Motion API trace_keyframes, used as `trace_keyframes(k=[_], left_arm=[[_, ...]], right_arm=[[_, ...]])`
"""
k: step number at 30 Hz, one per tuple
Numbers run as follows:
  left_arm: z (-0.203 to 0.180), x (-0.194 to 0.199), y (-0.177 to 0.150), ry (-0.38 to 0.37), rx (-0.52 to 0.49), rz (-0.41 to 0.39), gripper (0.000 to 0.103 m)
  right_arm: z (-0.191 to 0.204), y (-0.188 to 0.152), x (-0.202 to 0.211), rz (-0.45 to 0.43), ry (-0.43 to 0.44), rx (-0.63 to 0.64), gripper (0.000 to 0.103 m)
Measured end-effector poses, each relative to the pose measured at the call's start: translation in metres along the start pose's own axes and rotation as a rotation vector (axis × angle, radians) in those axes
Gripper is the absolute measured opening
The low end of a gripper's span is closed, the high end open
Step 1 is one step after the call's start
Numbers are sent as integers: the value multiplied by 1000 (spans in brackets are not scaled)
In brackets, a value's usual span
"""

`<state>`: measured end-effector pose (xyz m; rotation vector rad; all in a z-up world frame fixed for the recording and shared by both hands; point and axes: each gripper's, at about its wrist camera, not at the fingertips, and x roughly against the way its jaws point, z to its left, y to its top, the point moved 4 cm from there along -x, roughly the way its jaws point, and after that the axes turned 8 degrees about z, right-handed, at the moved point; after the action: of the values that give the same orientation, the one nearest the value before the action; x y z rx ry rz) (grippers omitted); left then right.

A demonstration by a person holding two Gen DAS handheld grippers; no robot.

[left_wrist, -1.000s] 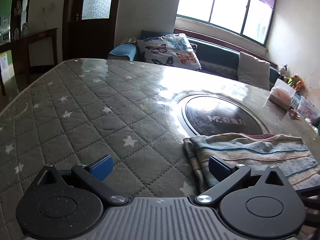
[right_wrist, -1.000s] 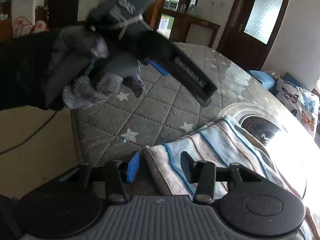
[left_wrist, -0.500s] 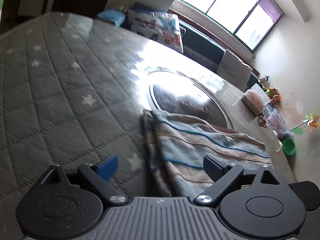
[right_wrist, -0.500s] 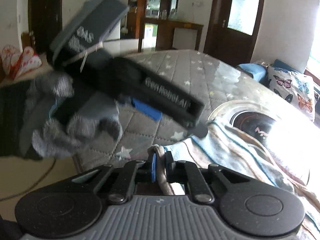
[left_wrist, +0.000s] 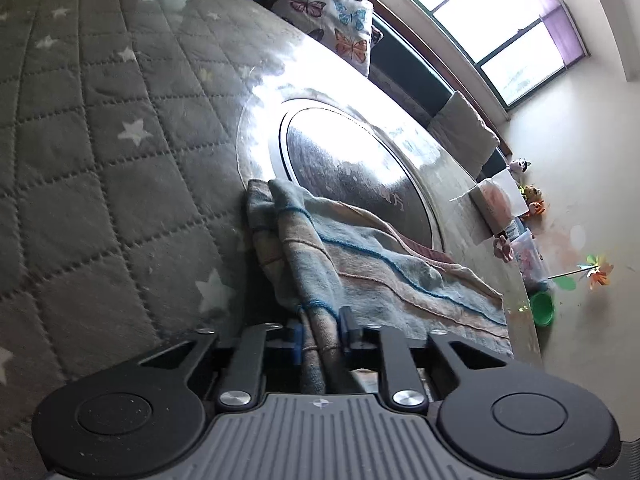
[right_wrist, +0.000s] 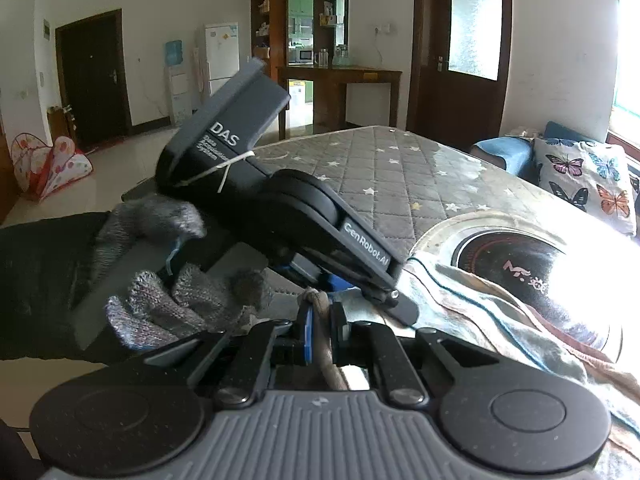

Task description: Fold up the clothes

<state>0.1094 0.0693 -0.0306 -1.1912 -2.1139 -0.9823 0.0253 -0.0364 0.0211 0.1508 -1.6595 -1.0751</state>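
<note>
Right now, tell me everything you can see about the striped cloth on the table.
The striped cloth looks like soft, worn knit or terry in pale blue, tan and pinkish bands with thin dark-blue lines. It lies folded in layers on the quilted star-patterned cover, its far part over the round glass inset. Its near edge is bunched and pinched by the left gripper, whose jaws have just closed, and the right gripper.

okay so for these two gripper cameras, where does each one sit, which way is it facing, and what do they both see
Left wrist: sits on the left gripper, looks along its fingers over the striped garment and quilted table cover toward the window; jaws have just been closing, cloth pinched between.
Right wrist: sits on the right gripper, shut on the garment's edge, faces the doors and kitchen; shows the gloved left hand holding the left gripper.
Shared: the garment, star cover, round glass turntable, butterfly pillow.
</note>
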Motion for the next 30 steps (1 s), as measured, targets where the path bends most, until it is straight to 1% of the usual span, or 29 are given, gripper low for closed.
trace_keyframes(k=[2,4,6,8,11,16,17,19,23,30], left_arm=[[-2,0,1,5,-9,-5,13],[-3,1,2,7,-16,-10,13],[-5,2,2,10,-21,-15,13],[-6,3,3,8,-22,-20,13],[-8,4,2,9,-27,-28,13],[-15,10,2,1,-39,-43,13],[-17,11,3,-2,-42,-45,13],[-20,13,3,-8,-50,-51,12],[-25,17,4,-23,-68,-59,12],[-29,17,5,-35,-82,-60,12]], right_arm=[[-5,-4,4,0,6,-16,14],[-13,-9,10,-7,10,-37,17],[-24,-15,20,-17,6,-65,17],[-39,-23,29,-17,-27,-100,17],[-70,-34,32,4,-124,-165,17],[-130,-39,10,53,-315,-271,16],[-140,-41,4,62,-337,-284,16],[-156,-43,-8,81,-364,-305,15],[-173,-43,-32,108,-399,-322,12],[-190,-38,-52,121,-437,-353,12]])
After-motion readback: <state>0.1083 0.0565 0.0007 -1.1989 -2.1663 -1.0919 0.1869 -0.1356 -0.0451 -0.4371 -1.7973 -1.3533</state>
